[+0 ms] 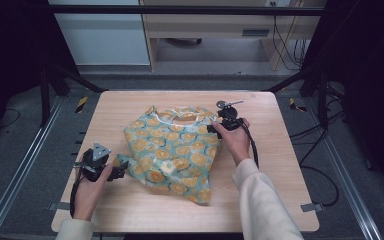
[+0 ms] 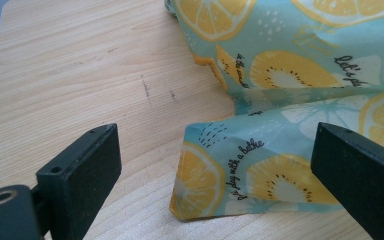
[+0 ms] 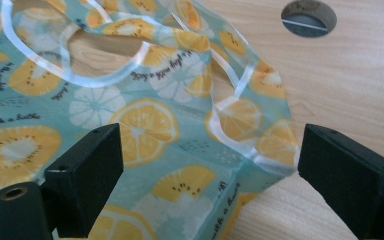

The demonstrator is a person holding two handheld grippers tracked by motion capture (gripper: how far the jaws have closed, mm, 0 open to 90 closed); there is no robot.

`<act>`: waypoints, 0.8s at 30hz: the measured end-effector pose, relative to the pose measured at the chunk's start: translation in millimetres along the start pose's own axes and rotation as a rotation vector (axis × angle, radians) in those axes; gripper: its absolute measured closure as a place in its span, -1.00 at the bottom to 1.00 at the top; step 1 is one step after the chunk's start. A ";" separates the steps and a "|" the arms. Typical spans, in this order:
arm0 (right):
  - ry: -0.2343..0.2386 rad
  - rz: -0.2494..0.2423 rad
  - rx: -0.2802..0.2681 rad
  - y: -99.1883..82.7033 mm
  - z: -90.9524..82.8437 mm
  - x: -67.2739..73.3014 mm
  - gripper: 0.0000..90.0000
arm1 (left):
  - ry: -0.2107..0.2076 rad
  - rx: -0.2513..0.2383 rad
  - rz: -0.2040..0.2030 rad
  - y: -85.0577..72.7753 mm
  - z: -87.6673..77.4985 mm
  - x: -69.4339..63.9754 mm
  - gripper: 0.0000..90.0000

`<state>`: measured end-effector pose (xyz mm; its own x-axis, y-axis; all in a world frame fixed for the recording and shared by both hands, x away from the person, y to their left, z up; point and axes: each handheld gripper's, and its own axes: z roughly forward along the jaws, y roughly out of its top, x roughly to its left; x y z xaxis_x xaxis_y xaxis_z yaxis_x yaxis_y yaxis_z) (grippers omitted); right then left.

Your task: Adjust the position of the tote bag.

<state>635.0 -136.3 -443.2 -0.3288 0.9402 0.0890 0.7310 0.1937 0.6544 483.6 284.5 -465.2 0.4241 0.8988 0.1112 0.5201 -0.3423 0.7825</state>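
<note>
A teal bag printed with orange and lemon slices lies crumpled in the middle of the wooden table. My left gripper is open at the bag's lower left corner, which lies between its jaws. My right gripper is open at the bag's upper right edge, near the white-trimmed handle opening. A folded corner of the bag sits between the right jaws.
A round cable hole is cut in the table just beyond the bag's upper right corner. Bare wood lies left of the bag and along the front edge. Black frame posts and rails flank the table.
</note>
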 end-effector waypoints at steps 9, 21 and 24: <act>0.033 0.059 0.054 -9.0 10.4 -8.4 -0.73 | 0.001 0.002 0.002 0.5 -0.3 -0.7 -0.87; 0.117 0.028 0.092 -18.8 11.8 -3.6 0.53 | -0.004 -0.012 -0.001 2.4 -0.7 -1.9 -0.87; 0.126 -0.006 0.070 -18.6 5.9 -0.4 0.91 | -0.017 -0.021 -0.009 3.3 -2.3 -1.6 -0.87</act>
<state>625.1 -138.6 -459.9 -0.4024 0.8973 0.1814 0.7673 0.2225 0.6014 483.0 282.6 -461.4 0.4318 0.8971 0.0940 0.5084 -0.3281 0.7962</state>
